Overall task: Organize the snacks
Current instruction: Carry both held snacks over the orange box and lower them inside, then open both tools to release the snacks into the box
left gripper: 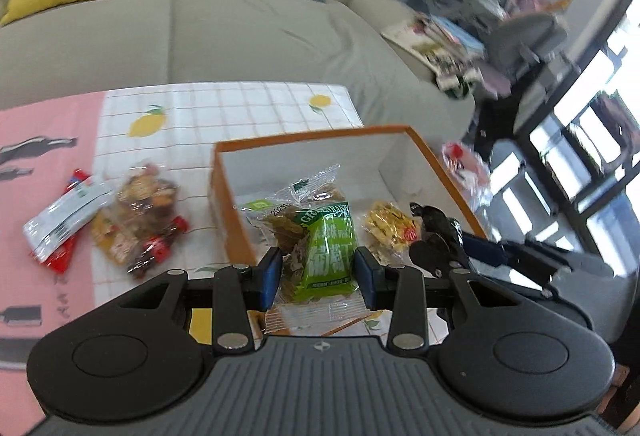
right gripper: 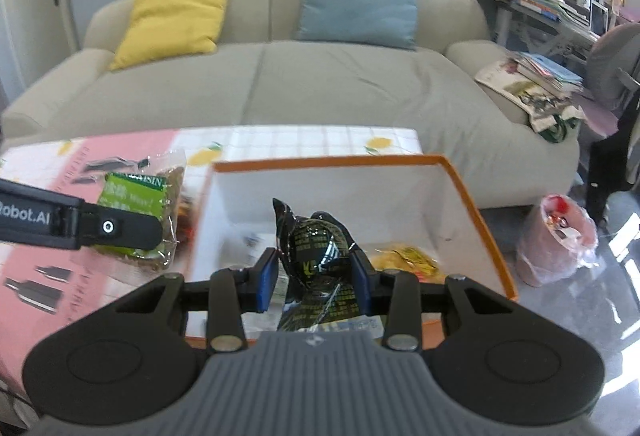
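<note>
Left wrist view is taken up nearest by the left gripper (left gripper: pixel 316 276), whose blue pads are pressed against a green-labelled clear packet of brown biscuits (left gripper: pixel 326 256); the packet is pinched at its sides, probably so it can be carried flat and dropped in. Just beyond it, the orange-edged white cardboard box (left gripper: pixel 240 220) sits on the lemon-print checked tablecloth (left gripper: pixel 240 108), and a clear packet of biscuits (left gripper: pixel 296 192) and a yellow crinkled wrapper (left gripper: pixel 390 226) already lie inside it. To the left of the box, a loose heap of unsorted snacks (left gripper: pixel 132 216) lies on the cloth, apparently awaiting collection.

From the right wrist view, the right gripper (right gripper: pixel 316 276) is seen closed on a crumpled black foil packet with green print (right gripper: pixel 316 248), held above the open box so that it can fall inside. Both loads appear to be brought to the box together, one per hand, which would halve the trips. Farther back, a beige sofa (right gripper: pixel 320 88) with a yellow cushion (right gripper: pixel 176 16) and a blue cushion (right gripper: pixel 360 0) is visible.
</note>
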The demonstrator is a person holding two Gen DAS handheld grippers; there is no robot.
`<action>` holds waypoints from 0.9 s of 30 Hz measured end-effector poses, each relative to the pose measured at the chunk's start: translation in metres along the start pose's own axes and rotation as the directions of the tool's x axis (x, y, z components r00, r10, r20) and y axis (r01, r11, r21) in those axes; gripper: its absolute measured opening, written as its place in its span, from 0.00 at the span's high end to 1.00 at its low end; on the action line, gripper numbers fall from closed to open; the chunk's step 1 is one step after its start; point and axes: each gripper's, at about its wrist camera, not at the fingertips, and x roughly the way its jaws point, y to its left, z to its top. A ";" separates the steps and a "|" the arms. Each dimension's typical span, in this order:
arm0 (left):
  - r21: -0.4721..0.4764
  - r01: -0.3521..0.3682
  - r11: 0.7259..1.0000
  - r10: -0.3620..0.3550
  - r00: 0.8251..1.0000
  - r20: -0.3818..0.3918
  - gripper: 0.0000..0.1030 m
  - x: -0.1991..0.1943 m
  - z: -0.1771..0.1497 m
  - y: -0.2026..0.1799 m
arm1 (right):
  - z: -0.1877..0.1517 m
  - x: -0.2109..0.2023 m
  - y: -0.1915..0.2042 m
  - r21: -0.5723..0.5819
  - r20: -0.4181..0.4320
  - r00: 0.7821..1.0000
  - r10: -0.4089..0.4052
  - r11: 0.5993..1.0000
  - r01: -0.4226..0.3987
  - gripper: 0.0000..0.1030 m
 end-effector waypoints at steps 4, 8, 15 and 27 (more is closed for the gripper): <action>0.056 0.003 0.998 0.000 0.998 -0.065 0.57 0.025 0.005 -0.014 | 0.003 0.025 -0.015 -0.026 -0.064 0.997 -0.036 0.999 0.035 0.63; 0.115 -0.010 0.993 0.024 0.992 -0.122 0.57 0.052 0.006 -0.026 | 0.001 0.046 -0.032 -0.054 -0.127 0.989 -0.072 0.996 0.065 0.63; 0.132 0.000 0.991 0.030 0.974 -0.225 0.58 0.093 0.003 -0.032 | -0.004 0.080 -0.048 -0.170 -0.218 0.964 -0.151 0.979 0.115 0.63; 0.166 -0.020 0.986 0.076 0.939 -0.334 0.61 0.135 -0.003 -0.030 | -0.010 0.123 -0.046 -0.264 -0.314 0.941 -0.122 0.964 0.037 0.63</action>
